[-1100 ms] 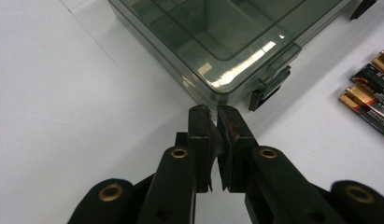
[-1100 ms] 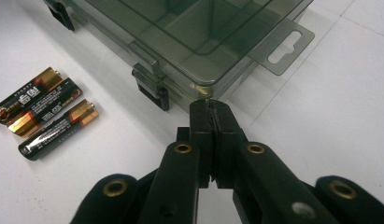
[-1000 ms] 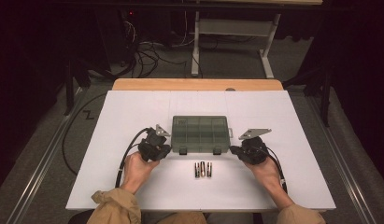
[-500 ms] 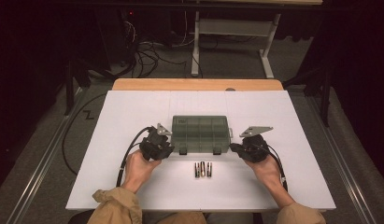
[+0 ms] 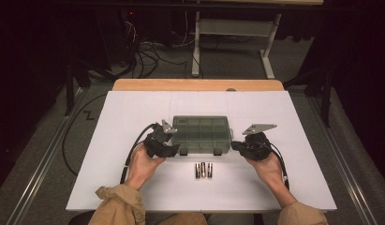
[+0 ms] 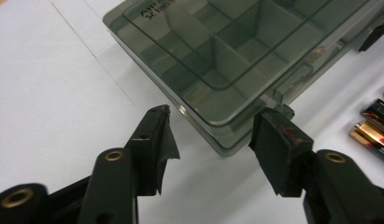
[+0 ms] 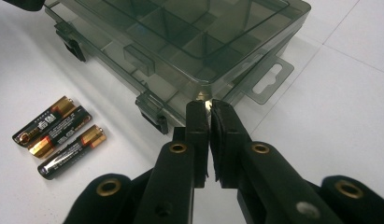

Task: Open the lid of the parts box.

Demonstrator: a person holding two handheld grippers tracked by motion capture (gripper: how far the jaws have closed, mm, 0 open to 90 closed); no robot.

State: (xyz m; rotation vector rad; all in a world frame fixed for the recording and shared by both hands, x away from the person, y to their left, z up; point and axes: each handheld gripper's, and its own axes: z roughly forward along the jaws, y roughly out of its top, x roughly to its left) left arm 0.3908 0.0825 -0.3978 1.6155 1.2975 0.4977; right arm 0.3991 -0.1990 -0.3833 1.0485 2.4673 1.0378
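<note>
- I see the smoky, see-through compartment box [image 5: 202, 134] lying flat in the middle of the white table [image 5: 134, 108], lid closed, its two dark latches facing me; it sits between my two claws.
- My left gripper [image 5: 167, 146] is at the box's near-left corner; its jaws have just been opening and now stand released, well apart.
- In the left gripper view the box [image 6: 236, 60] has its rounded corner lying just ahead of the gap of the left gripper [image 6: 213, 140]; one pad stands by the short side wall, the other close against the front edge near a small tab; neither pad presses on the plastic, as far as I can tell.
- My right gripper [image 5: 237, 144] is at the box's near-right corner; its jaws are clenched almost together, with a thin slit between the pads.
- In the right gripper view the right gripper [image 7: 209, 114] has its tips up against the box [image 7: 180, 37] at the front-right corner, just beside the clear hang tab [image 7: 270, 83]; I cannot tell whether a thin edge of plastic is pinched in the slit or the tips only touch it.
- Three AAA batteries [image 5: 203, 169] lie side by side on the table, just in front of the box and between my hands; they show again in the right gripper view [image 7: 59, 135], black and gold, apart from both claws.
</note>
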